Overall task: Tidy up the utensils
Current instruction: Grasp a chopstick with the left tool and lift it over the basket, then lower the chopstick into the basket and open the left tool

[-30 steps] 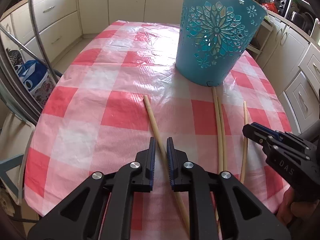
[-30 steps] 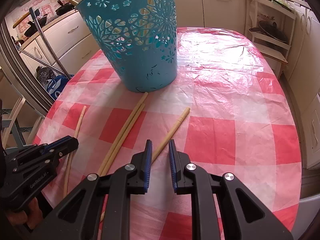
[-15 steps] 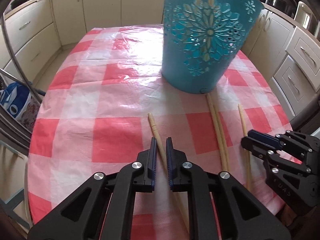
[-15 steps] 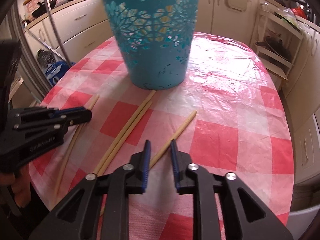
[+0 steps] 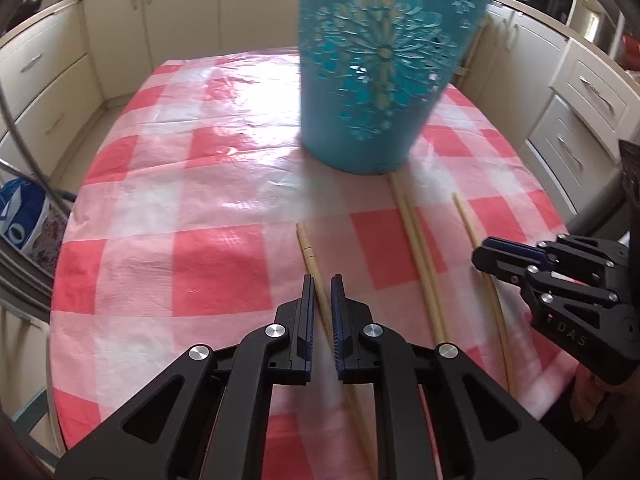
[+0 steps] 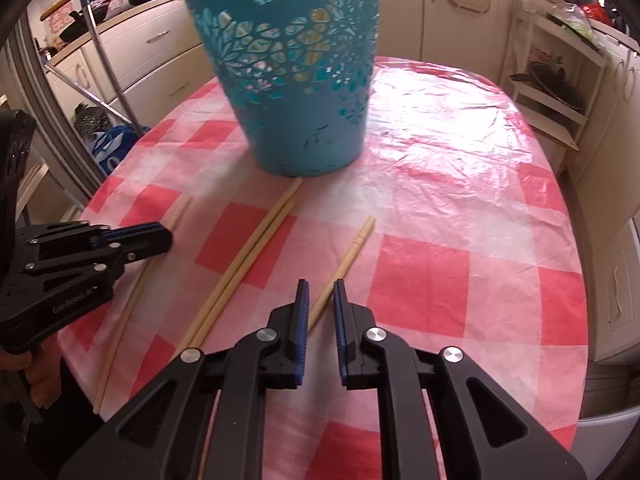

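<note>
Wooden left chopstick (image 5: 308,252) lies on the bench (image 5: 200,260), pinched in my narrow left tool (image 5: 322,280). My right tool (image 6: 321,284) is closing round the right chopstick (image 6: 351,254), both likely bound for the bucket (image 5: 376,80).

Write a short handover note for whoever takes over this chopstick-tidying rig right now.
Left hand-held gripper: shut on the left chopstick, which lies on the tablecloth.
Right hand-held gripper: jaws closing, right chopstick between them, not yet pinched.
Chopstick pair lies between those two, tips at the blue basket's foot.
Done: none of these four is lifted.
Left: lift each, drop it into the basket.
</note>
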`<act>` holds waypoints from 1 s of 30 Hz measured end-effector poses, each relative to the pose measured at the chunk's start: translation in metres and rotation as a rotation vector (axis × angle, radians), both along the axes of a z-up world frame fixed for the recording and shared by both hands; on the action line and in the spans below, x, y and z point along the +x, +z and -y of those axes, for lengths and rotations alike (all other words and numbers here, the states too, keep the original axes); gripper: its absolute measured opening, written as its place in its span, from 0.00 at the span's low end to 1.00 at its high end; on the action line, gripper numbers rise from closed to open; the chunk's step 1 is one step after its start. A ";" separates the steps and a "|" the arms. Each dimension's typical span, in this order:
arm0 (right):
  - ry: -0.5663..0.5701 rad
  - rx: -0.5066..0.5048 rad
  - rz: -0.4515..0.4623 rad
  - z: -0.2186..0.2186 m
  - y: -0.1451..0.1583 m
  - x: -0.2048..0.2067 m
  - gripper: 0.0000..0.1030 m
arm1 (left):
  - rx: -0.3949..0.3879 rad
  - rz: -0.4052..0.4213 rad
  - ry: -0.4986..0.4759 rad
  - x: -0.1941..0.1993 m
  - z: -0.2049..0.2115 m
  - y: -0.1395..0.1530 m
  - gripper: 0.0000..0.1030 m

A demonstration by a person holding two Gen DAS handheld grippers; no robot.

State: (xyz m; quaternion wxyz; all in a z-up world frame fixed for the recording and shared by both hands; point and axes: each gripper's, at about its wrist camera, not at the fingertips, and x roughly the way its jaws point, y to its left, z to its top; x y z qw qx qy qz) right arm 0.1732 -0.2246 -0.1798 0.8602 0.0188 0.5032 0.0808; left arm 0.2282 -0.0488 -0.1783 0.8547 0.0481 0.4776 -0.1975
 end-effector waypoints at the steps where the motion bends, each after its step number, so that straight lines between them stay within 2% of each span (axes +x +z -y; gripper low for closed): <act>1: -0.009 0.006 0.003 0.003 0.001 -0.001 0.11 | 0.005 -0.002 -0.011 -0.003 0.001 0.000 0.07; 4: -0.066 0.039 -0.001 0.017 0.002 0.000 0.13 | 0.045 -0.008 -0.029 -0.008 0.003 0.000 0.09; 6: -0.092 0.056 -0.010 0.021 -0.001 0.001 0.25 | 0.070 -0.006 -0.037 -0.009 0.006 0.000 0.11; 8: -0.081 0.053 -0.008 0.018 -0.002 0.002 0.25 | 0.109 0.007 -0.041 -0.010 0.011 0.000 0.11; 11: -0.043 -0.052 0.006 0.004 -0.002 0.001 0.21 | 0.113 0.012 -0.059 -0.010 0.015 0.000 0.05; 12: -0.026 -0.059 0.005 0.000 -0.002 0.001 0.14 | 0.098 0.000 -0.059 -0.010 0.015 0.001 0.05; 13: -0.020 -0.051 0.000 -0.001 -0.002 0.001 0.12 | 0.076 -0.014 -0.061 -0.011 0.013 0.002 0.05; 16: -0.016 -0.039 -0.003 0.002 -0.002 -0.001 0.12 | -0.011 -0.041 -0.062 -0.015 0.006 0.010 0.05; 20: -0.033 -0.023 -0.003 0.004 -0.003 0.001 0.11 | -0.199 -0.023 -0.090 -0.021 -0.007 0.049 0.05; 22: -0.036 -0.030 0.000 0.003 -0.003 0.001 0.11 | -0.275 0.022 -0.101 -0.021 -0.011 0.077 0.05; 26: -0.029 -0.035 0.003 -0.001 -0.003 0.001 0.18 | -0.394 0.192 -0.103 -0.012 -0.010 0.144 0.05; 30: -0.017 -0.059 0.011 -0.006 -0.003 0.000 0.20 | -0.409 0.344 -0.073 0.007 0.006 0.183 0.05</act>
